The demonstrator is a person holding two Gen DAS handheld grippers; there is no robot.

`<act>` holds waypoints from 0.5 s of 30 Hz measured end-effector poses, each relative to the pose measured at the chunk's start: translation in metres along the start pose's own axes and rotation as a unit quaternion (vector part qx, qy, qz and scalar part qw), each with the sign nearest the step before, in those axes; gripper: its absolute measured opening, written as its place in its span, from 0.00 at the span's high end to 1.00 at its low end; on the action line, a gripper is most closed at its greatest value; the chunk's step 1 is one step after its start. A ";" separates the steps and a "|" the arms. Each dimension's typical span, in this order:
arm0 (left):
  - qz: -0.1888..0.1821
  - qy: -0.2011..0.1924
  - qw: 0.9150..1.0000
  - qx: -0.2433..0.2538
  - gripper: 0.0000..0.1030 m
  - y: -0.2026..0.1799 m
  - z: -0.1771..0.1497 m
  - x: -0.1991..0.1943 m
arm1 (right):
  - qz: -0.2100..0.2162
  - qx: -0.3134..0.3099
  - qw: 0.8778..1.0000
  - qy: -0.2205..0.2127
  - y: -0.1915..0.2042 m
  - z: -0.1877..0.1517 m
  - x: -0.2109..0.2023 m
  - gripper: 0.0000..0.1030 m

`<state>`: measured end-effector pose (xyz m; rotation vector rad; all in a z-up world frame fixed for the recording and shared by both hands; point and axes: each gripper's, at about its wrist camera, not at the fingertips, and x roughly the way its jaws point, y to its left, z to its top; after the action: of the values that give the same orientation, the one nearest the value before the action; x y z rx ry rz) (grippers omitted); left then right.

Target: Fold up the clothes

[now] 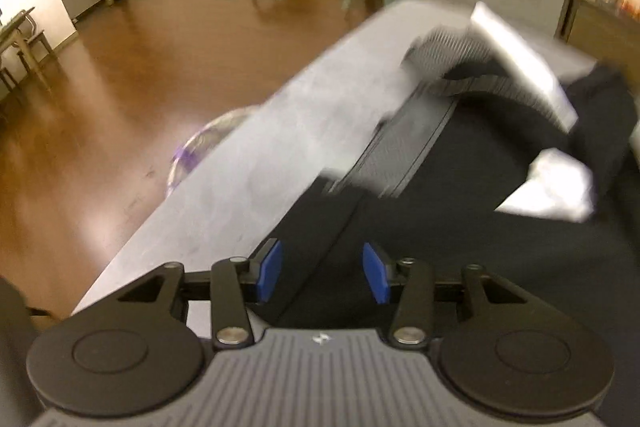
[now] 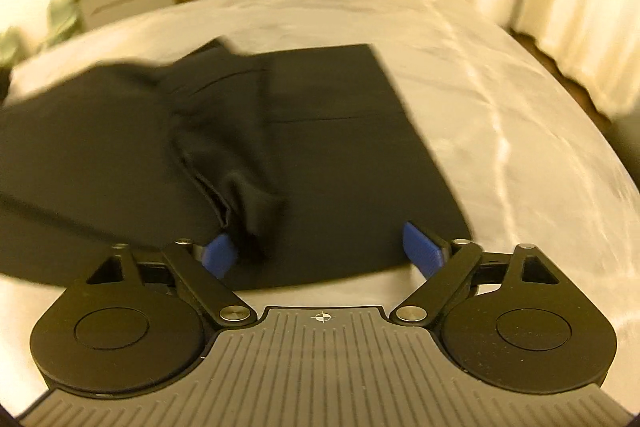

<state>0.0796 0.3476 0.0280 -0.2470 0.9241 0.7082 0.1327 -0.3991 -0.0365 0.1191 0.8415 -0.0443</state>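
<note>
One dark garment (image 2: 280, 131) is lying spread over most of the pale table (image 2: 500, 75), reaching from just ahead of both sets of fingers out toward the far edge. It looks like black trousers. Part of the folding appears to be done: in the right wrist view a flat rectangular panel is lying smooth ahead of the right fingers, while a bunched ridge of cloth is running toward the left finger of that pair. In the left wrist view the waistband end (image 1: 460, 67), with light lining showing, is sitting rumpled well beyond the fingers, so flattening and further folds are probably remaining. Both views are blurred, so finer creases are hard to read.

The right gripper (image 2: 326, 247) is pointing steeply down at the near hem, its jaws standing wide apart; the ridge of cloth is lying against its left pad (image 2: 219, 253), though whether it is touching I cannot tell, and nothing is being pinched.

The left gripper (image 1: 322, 271) is angling down over the garment's near edge, about half open, with a dark strip of fabric lying between its blue pads (image 1: 270, 265) but not clamped.
</note>
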 end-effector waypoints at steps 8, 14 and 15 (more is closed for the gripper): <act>-0.078 -0.026 0.996 0.037 0.47 -0.045 0.003 -0.018 | 0.103 0.133 0.985 -0.035 -0.020 0.003 -0.021 0.21; -0.129 -0.030 0.988 0.075 0.47 -0.081 -0.003 -0.021 | 0.063 -0.073 0.994 -0.051 0.056 0.006 -0.010 0.19; -0.129 -0.032 0.987 0.087 0.47 -0.087 -0.004 -0.019 | 0.072 -0.102 0.991 -0.051 0.068 0.005 -0.008 0.19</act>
<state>0.1258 0.2714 0.0323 -0.1846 0.8682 0.3924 0.1373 -0.3324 -0.0212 -0.0146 0.7294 0.1689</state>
